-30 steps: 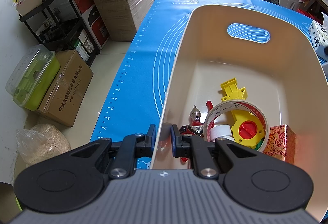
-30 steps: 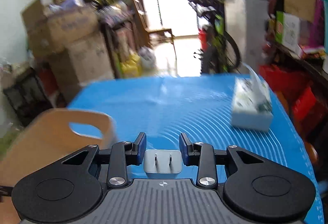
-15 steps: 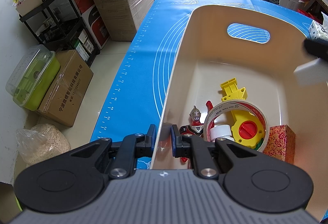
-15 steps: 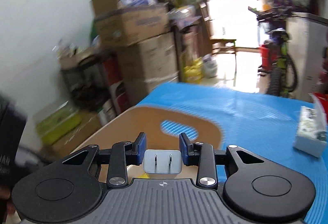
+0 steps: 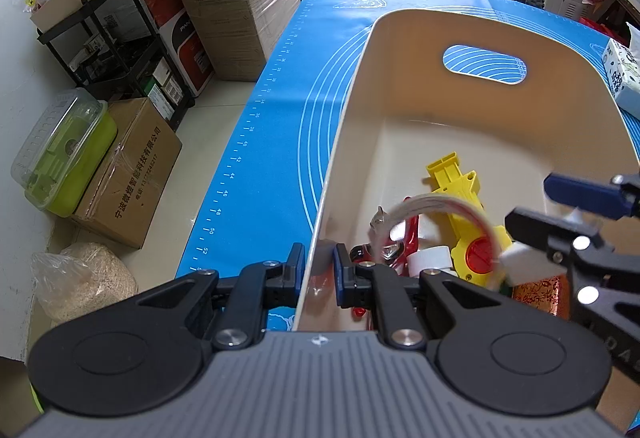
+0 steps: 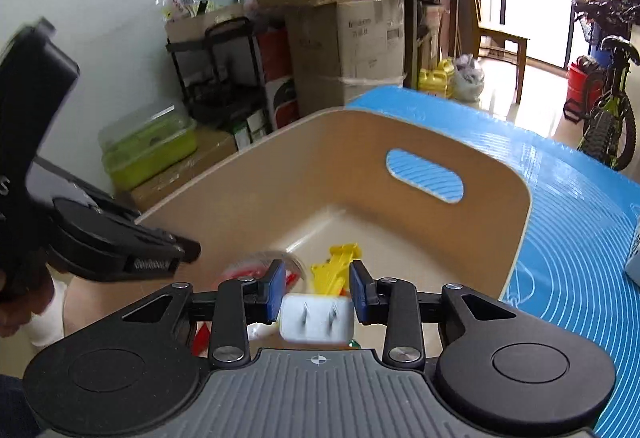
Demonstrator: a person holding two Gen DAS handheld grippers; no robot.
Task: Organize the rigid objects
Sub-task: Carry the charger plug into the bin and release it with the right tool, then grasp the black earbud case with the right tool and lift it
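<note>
Right gripper (image 6: 316, 292) now lowered inside the cream plastic bin (image 5: 400, 37), jaws spread, white two-prong plug adapter (image 6: 316, 322) loose between them over the yellow toy (image 5: 460, 189), left gripper (image 5: 316, 268) still clamped on the bin's left rim, blue mat (image 5: 280, 117) bare alongside.

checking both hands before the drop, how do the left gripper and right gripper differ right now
The left gripper is clamped on the bin's near wall, steadying it; the right gripper has the white plug adapter between its blue pads. The left gripper sits at the rim, outside and inside the wall; the right gripper hangs over the bin's interior, above the yellow toy. The right gripper's pads look slightly parted from the adapter. Both are the same black design.
</note>
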